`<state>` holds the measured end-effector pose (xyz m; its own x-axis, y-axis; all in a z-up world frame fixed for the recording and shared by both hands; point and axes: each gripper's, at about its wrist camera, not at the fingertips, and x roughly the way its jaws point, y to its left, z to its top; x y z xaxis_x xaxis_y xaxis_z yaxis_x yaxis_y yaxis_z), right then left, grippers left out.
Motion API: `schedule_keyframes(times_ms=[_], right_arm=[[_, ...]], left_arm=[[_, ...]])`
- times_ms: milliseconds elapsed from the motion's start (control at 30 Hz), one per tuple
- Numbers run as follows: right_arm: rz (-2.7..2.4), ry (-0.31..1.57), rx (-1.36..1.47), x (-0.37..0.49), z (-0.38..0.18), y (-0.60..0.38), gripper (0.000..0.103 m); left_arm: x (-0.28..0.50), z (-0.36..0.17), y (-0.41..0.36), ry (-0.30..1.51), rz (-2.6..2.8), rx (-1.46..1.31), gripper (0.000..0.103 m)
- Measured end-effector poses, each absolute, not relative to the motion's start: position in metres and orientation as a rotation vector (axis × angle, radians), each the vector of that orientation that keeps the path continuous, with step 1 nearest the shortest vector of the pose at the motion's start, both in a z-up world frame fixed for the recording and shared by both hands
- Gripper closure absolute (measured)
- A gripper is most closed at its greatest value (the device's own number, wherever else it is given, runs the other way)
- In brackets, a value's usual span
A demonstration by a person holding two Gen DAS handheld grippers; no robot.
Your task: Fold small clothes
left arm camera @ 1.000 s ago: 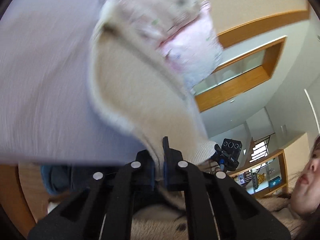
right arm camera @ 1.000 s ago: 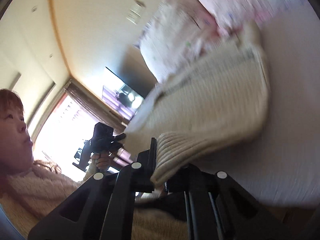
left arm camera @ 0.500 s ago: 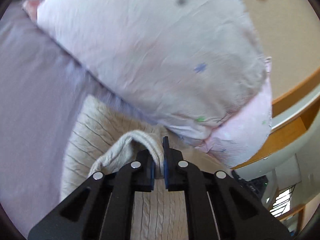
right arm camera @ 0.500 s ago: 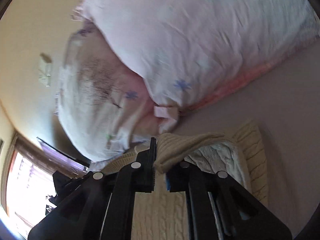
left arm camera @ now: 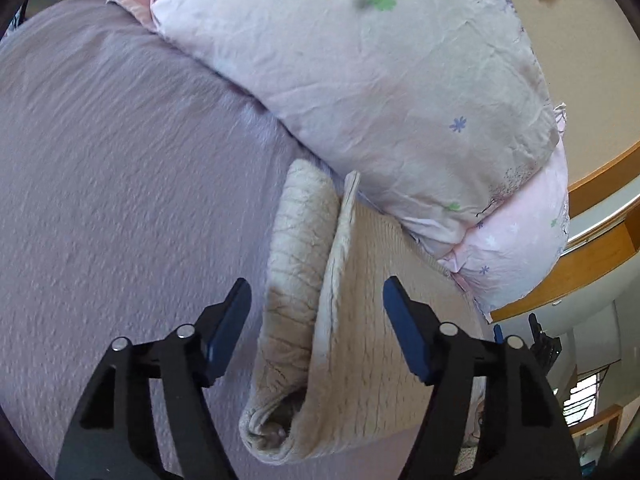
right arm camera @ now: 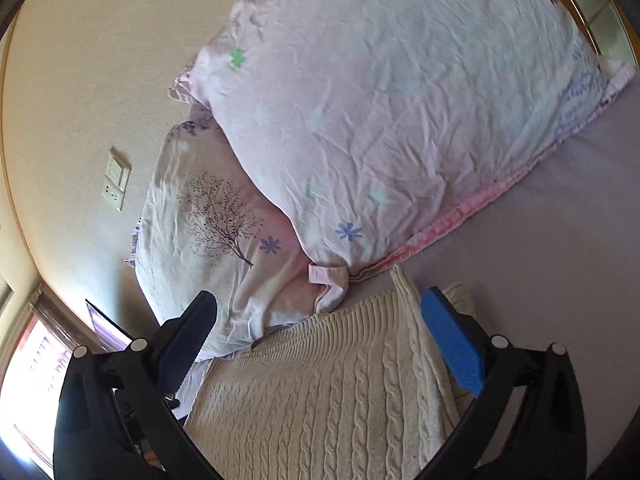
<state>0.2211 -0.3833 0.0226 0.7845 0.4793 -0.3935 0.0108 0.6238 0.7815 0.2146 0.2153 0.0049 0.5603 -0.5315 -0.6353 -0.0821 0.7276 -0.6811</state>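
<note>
Since half a second ago you've released the sweater (left arm camera: 352, 320); both grippers' jaws gape, empty. Folded against the pillow (left arm camera: 380, 80), its loose flap may spring open.

There were one sweater (right arm camera: 340, 392), two pillows (right arm camera: 400, 120), one bed (left arm camera: 120, 160), one wall switch (right arm camera: 117, 179) and two claws (left arm camera: 316, 320).

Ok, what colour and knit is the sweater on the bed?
Cream cable-knit sweater, clearest in the right wrist view.
</note>
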Motion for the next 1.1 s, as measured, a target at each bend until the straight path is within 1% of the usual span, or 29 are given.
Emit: schedule_keyframes(times_ms=[67, 167, 200, 233, 300, 333, 433, 533, 633, 667, 733, 767, 833, 900, 933, 967, 1000, 1033, 1100], right_arm=[[0.293, 0.643, 0.876, 0.221, 0.020, -0.380, 0.001], [0.313, 0.649, 0.892, 0.221, 0.020, -0.379, 0.001], [0.323, 0.648, 0.901, 0.221, 0.020, -0.379, 0.001], [0.335, 0.651, 0.912, 0.222, 0.020, -0.379, 0.001], [0.359, 0.655, 0.930, 0.223, 0.020, -0.379, 0.001], [0.373, 0.658, 0.937, 0.223, 0.021, -0.379, 0.001], [0.398, 0.646, 0.948, 0.221, 0.026, -0.382, 0.001], [0.407, 0.602, 0.946, 0.214, 0.036, -0.391, 0.001], [0.390, 0.538, 0.933, 0.203, 0.048, -0.405, 0.001], [0.374, 0.523, 0.923, 0.200, 0.050, -0.410, 0.001], [0.331, 0.508, 0.894, 0.196, 0.053, -0.420, 0.001], [0.308, 0.515, 0.883, 0.196, 0.052, -0.426, 0.001], [0.285, 0.553, 0.884, 0.199, 0.047, -0.436, 0.001], [0.289, 0.601, 0.936, 0.201, 0.037, -0.449, 0.001], [0.301, 0.622, 0.964, 0.202, 0.033, -0.455, 0.001], [0.315, 0.645, 0.989, 0.203, 0.029, -0.459, 0.001], [0.322, 0.681, 1.008, 0.205, 0.024, -0.462, 0.001], [0.319, 0.716, 1.013, 0.207, 0.021, -0.462, 0.001], [0.310, 0.812, 1.004, 0.214, 0.011, -0.456, 0.001]], left_arm=[[0.218, -0.006, 0.210, 0.989, -0.309, -0.756, 0.042], [0.217, -0.009, 0.208, 0.957, -0.310, -0.781, 0.043], [0.218, -0.010, 0.207, 0.955, -0.313, -0.800, 0.050], [0.219, -0.013, 0.204, 0.968, -0.318, -0.820, 0.071], [0.217, -0.024, 0.202, 0.975, -0.307, -0.895, 0.083], [0.216, -0.027, 0.202, 0.967, -0.307, -0.947, 0.085], [0.210, -0.019, 0.201, 0.909, -0.331, -1.091, 0.088], [0.209, 0.016, 0.174, 0.823, -0.436, -1.109, 0.089], [0.220, 0.060, 0.101, 0.747, -0.643, -1.112, 0.089], [0.225, 0.066, 0.077, 0.740, -0.698, -1.115, 0.089], [0.244, 0.069, -0.001, 0.777, -0.855, -1.117, 0.088], [0.252, 0.064, -0.032, 0.815, -0.906, -1.125, 0.088], [0.269, 0.042, -0.110, 0.997, -1.041, -1.137, 0.081], [0.270, 0.028, -0.146, 1.112, -1.098, -1.149, 0.080], [0.266, 0.030, -0.153, 1.118, -1.109, -1.114, 0.068], [0.261, 0.036, -0.147, 1.077, -1.102, -1.074, 0.060], [0.258, 0.042, -0.138, 1.037, -1.076, -1.038, 0.045], [0.252, 0.051, -0.116, 0.969, -0.987, -0.962, 0.038], [0.248, 0.061, -0.082, 0.910, -0.795, -0.814, 0.033]])
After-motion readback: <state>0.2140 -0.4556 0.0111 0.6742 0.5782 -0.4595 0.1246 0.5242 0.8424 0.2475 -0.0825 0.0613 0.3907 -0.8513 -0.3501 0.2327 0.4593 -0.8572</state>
